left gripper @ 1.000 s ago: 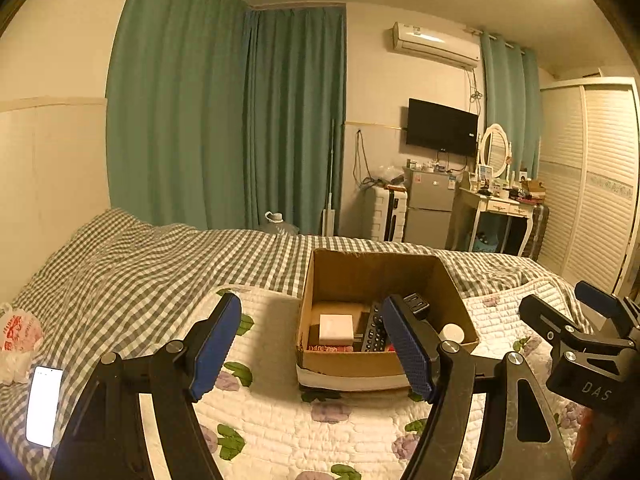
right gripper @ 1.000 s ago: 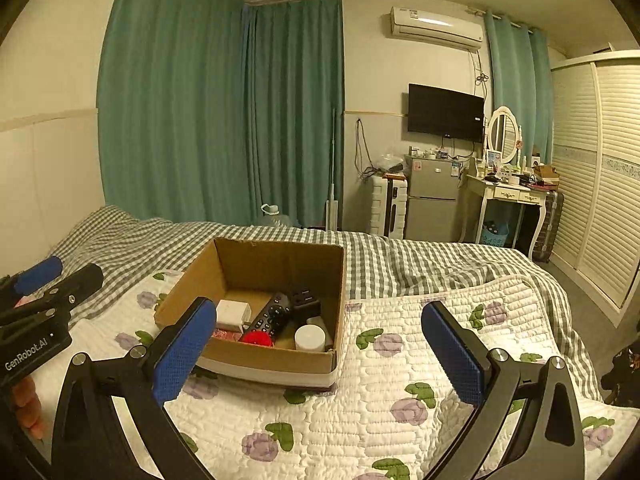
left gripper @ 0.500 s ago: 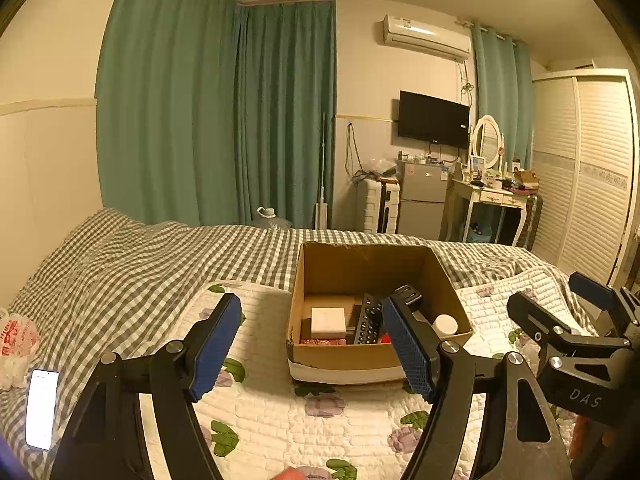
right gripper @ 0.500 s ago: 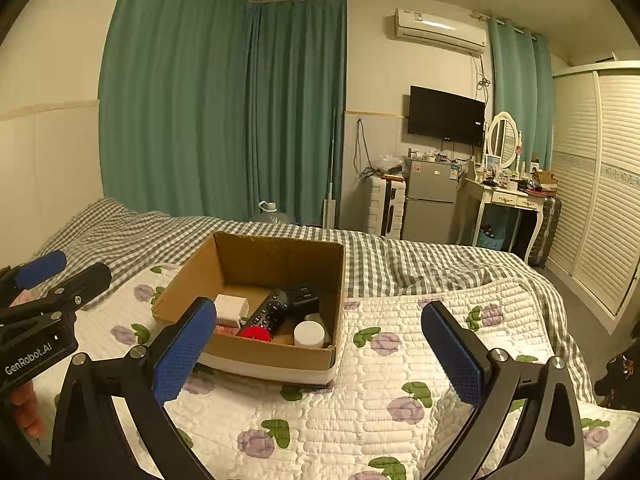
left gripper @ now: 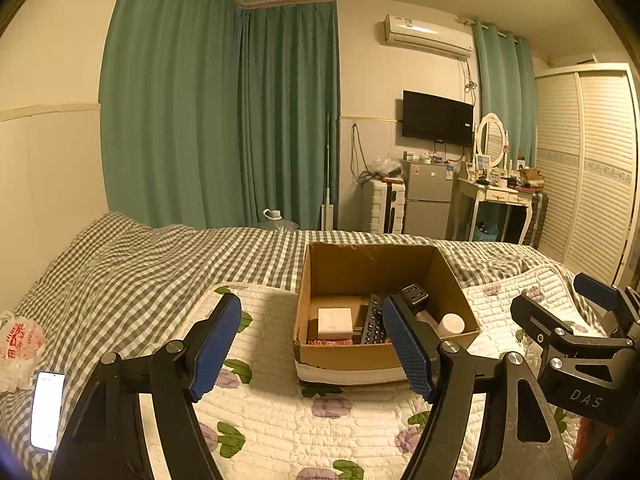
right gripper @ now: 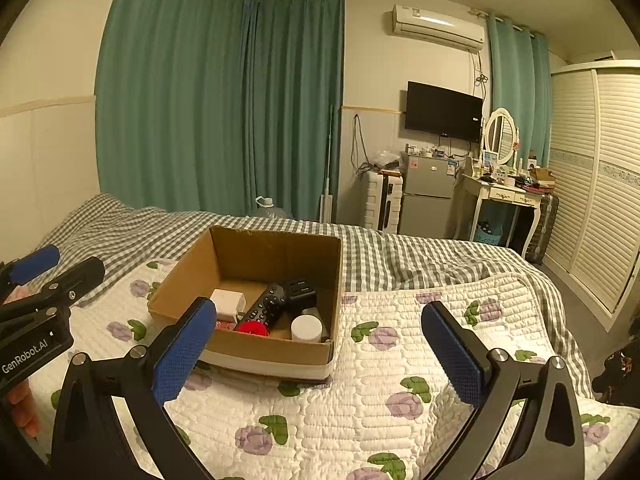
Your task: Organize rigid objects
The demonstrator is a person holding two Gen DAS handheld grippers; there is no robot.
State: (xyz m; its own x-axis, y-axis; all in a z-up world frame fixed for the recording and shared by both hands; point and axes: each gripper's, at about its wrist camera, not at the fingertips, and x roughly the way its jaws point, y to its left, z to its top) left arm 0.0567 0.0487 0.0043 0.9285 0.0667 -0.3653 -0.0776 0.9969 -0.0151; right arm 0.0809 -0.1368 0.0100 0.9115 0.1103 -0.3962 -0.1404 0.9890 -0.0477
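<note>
An open cardboard box (left gripper: pixel 352 354) (right gripper: pixel 256 350) stands on the quilted bed. Inside lie a white block (left gripper: pixel 334 320) (right gripper: pixel 228 303), a black remote (left gripper: pixel 374 322) (right gripper: pixel 266 308), a black adapter (left gripper: pixel 414 293) (right gripper: pixel 301 289), a white round jar (left gripper: pixel 451 323) (right gripper: pixel 306 329) and a red thing (right gripper: pixel 252 327). My left gripper (left gripper: pixel 312 344) is open and empty, held above the bed in front of the box. My right gripper (right gripper: pixel 318 354) is open and empty, to the right of the left one. Each shows at the other view's edge.
A flowered quilt (right gripper: pixel 360 400) covers the near bed over a checked sheet (left gripper: pixel 120 272). A lit phone (left gripper: pixel 47 410) and a plastic bag (left gripper: pixel 18 344) lie at the far left. A fridge (right gripper: pixel 426 196), dressing table (right gripper: pixel 504 196) and wardrobe (right gripper: pixel 600 184) stand beyond the bed.
Both views have shifted slightly, so the box sits a little differently in frame. Both grippers stay open and empty; the box's contents have not moved.
</note>
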